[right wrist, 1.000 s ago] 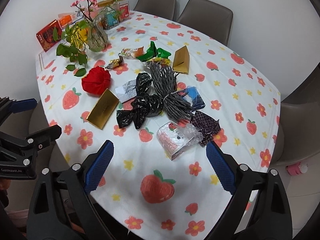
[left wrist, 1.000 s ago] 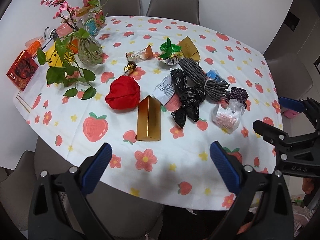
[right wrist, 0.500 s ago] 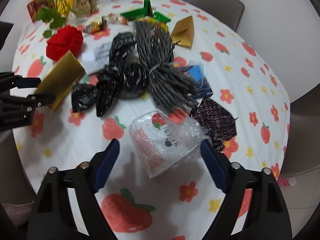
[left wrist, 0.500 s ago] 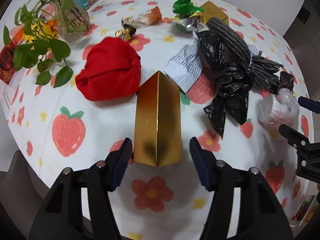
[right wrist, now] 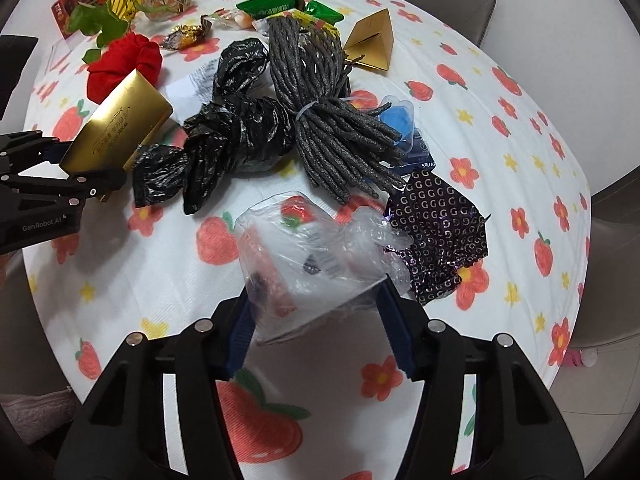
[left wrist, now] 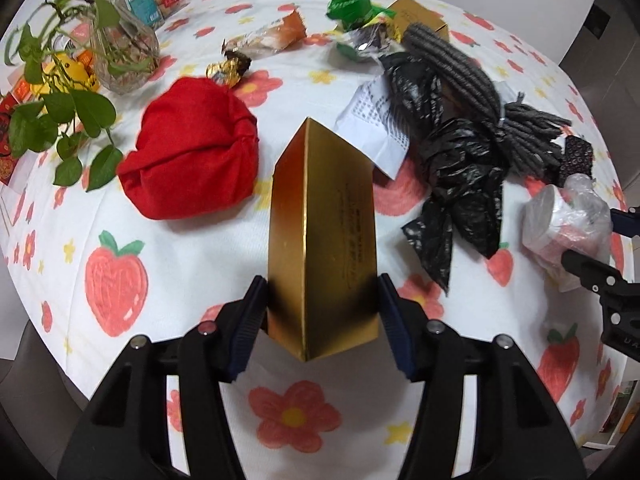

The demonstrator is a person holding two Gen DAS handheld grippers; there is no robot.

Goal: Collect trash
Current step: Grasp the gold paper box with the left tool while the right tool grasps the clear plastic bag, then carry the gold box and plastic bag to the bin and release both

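A tall gold box (left wrist: 324, 220) lies on the strawberry tablecloth (left wrist: 120, 280). My left gripper (left wrist: 320, 300) is shut on its near end, with a blue pad against each side. The same box (right wrist: 120, 124) and left gripper (right wrist: 86, 168) show at the left of the right wrist view. A clear plastic packet (right wrist: 312, 256) with red and white contents sits between the closing jaws of my right gripper (right wrist: 316, 304), and both pads touch it. From the left wrist view the packet (left wrist: 560, 224) is at the right edge, in the right gripper (left wrist: 600, 240).
More litter lies mid-table: a red cloth bundle (left wrist: 192, 152), a black plastic bag (right wrist: 224, 136), a grey yarn bundle (right wrist: 320, 92), a dark patterned wrapper (right wrist: 436, 232), green wrappers (left wrist: 352, 0) and a second gold box (right wrist: 372, 40). A glass vase (left wrist: 124, 52) with leaves stands far left.
Both grippers came down to the table and narrowed. The left one closed on the gold box. The right one closed in around the clear plastic packet.
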